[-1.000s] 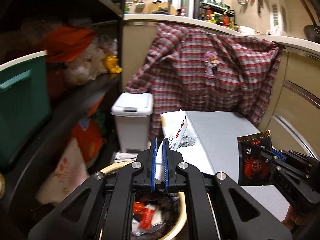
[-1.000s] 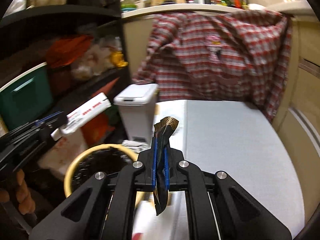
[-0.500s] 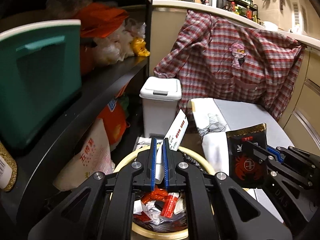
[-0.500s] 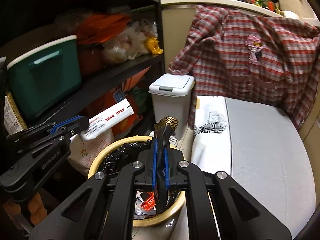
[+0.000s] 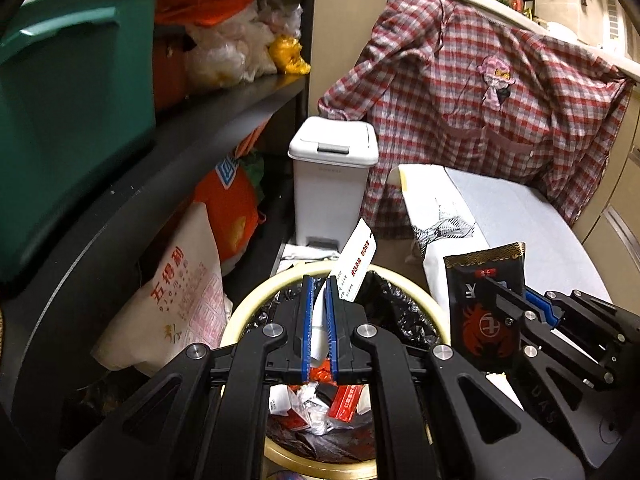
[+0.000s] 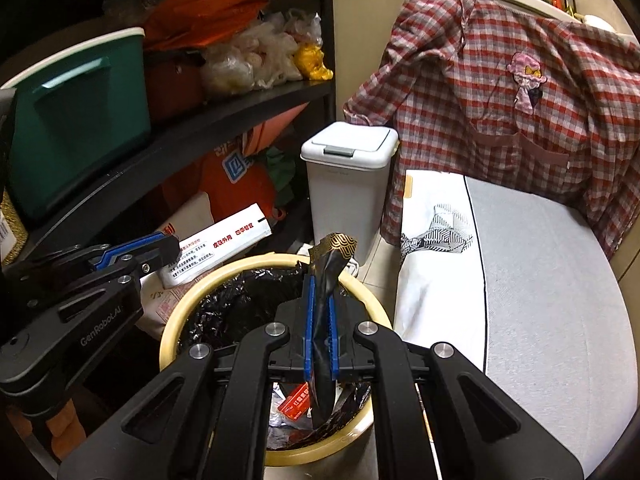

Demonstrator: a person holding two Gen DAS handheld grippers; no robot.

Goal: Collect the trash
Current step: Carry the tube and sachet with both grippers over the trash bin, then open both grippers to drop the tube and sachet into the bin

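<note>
Here each claw is clenched on trash: left claw point(image 5: 319, 280) pinches a white packet point(image 5: 356, 266), right claw point(image 6: 320, 280) a black wrapper point(image 6: 330, 256).

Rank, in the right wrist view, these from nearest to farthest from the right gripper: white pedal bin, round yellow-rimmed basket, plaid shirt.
1. Round yellow-rimmed basket: directly below the right gripper.
2. White pedal bin: on the floor just behind the basket.
3. Plaid shirt: draped from the counter edge at the back, upper right.

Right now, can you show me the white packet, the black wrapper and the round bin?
white packet point(image 6: 224, 246), right wrist view, printed face.
black wrapper point(image 5: 482, 308), left wrist view, front with red emblem.
round bin point(image 6: 176, 320), right wrist view, left rim.
</note>
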